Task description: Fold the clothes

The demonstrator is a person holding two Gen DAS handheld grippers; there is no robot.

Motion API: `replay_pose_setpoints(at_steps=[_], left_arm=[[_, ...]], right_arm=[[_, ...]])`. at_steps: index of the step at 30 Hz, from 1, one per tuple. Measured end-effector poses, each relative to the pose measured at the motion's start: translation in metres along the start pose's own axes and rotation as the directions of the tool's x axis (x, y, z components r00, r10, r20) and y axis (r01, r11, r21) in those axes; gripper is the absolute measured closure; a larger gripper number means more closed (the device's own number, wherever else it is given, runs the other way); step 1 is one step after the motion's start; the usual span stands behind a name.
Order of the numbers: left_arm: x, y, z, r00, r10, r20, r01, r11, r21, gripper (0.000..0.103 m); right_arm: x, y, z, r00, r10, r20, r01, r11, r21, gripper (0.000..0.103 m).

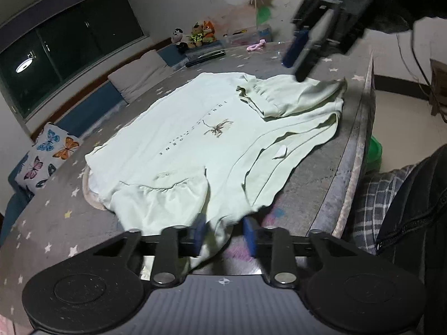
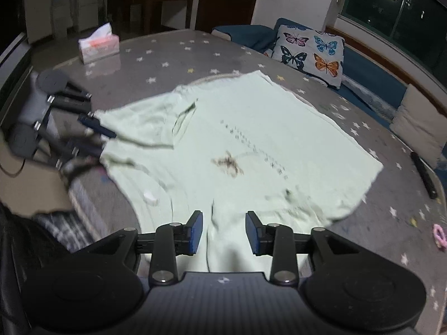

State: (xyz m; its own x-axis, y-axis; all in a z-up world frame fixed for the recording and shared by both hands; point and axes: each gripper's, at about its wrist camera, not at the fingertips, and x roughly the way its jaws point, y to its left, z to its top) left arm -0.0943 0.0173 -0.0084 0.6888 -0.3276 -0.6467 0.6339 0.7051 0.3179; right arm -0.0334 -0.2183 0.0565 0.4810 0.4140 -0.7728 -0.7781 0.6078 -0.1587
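Note:
A pale green shirt with a dragonfly print and a line of letters lies spread on the grey star-patterned table. Both its sleeves are folded in over the body. My left gripper is open at the shirt's near edge, with cloth lying between its blue pads. My right gripper is open over the opposite edge of the shirt, also with cloth between the pads. In the left wrist view the right gripper hovers blurred above the far sleeve. In the right wrist view the left gripper is at the far left sleeve.
A butterfly cushion and grey cushions lie on the blue bench along the window. Stuffed toys, a pinwheel, a black tube and a pink hair tie sit near the table's far end. A tissue box stands at the other end.

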Motion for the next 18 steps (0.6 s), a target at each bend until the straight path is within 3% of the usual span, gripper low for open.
replay_pose_setpoints(at_steps=[8, 10, 18], left_arm=[[-0.006, 0.017, 0.016, 0.998, 0.019, 0.062, -0.015, 0.997, -0.078, 0.091], [-0.005, 0.024, 0.023, 0.997, 0.024, 0.070, -0.017, 0.995, -0.103, 0.091], [0.000, 0.042, 0.037, 0.997, 0.029, 0.075, -0.016, 0.986, -0.164, 0.092]], right_arm=[[-0.007, 0.029, -0.037, 1.000, -0.013, -0.027, 0.011, 0.996, -0.084, 0.057], [-0.002, 0.035, -0.043, 0.999, -0.030, -0.030, 0.026, 0.993, -0.117, 0.048], [0.009, 0.037, -0.054, 0.999, -0.045, -0.004, 0.044, 0.993, -0.108, 0.049]])
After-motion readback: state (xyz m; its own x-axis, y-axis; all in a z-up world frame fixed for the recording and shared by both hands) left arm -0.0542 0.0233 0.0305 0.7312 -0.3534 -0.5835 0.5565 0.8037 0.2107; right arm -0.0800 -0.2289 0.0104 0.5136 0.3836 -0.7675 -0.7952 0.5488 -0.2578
